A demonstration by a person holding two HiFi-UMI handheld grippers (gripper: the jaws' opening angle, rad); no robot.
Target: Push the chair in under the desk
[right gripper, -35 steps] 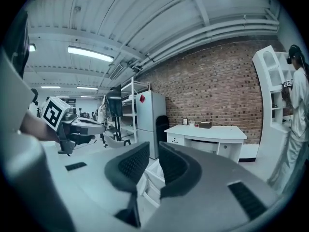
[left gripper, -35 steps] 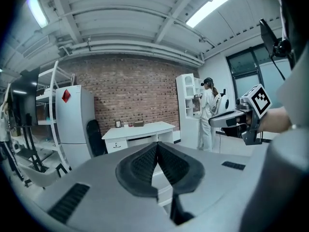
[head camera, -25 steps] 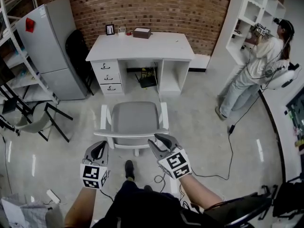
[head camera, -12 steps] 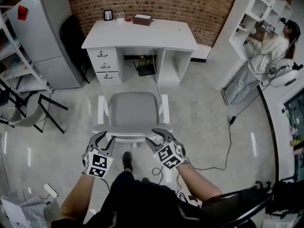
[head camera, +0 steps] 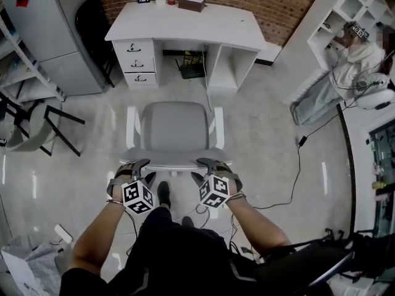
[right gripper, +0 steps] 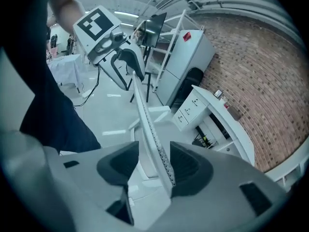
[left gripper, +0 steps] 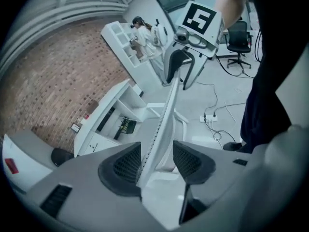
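A chair (head camera: 174,134) with a grey seat and white frame faces the white desk (head camera: 185,23), standing on the floor short of the desk's knee opening. The thin top edge of its backrest (head camera: 176,160) is nearest me. My left gripper (head camera: 134,165) straddles that edge near its left end and my right gripper (head camera: 213,164) near its right end. In the left gripper view the backrest edge (left gripper: 161,124) runs between the jaws of the left gripper (left gripper: 157,161), which are opening, with a gap on the right pad's side. The right gripper (right gripper: 152,163) also stands around the edge (right gripper: 147,124), its jaws opening.
A grey fridge (head camera: 52,36) and a black chair (head camera: 92,29) stand left of the desk, with a folding chair (head camera: 37,134) nearer. A white shelf (head camera: 345,17) and a person (head camera: 345,66) are at the right. A cable (head camera: 302,165) crosses the floor. My shoe (head camera: 163,193) is behind the chair.
Both grippers moved forward onto the backrest's top edge. Their jaws spread wider, the left from shut. The view shifted closer to the chair and desk.
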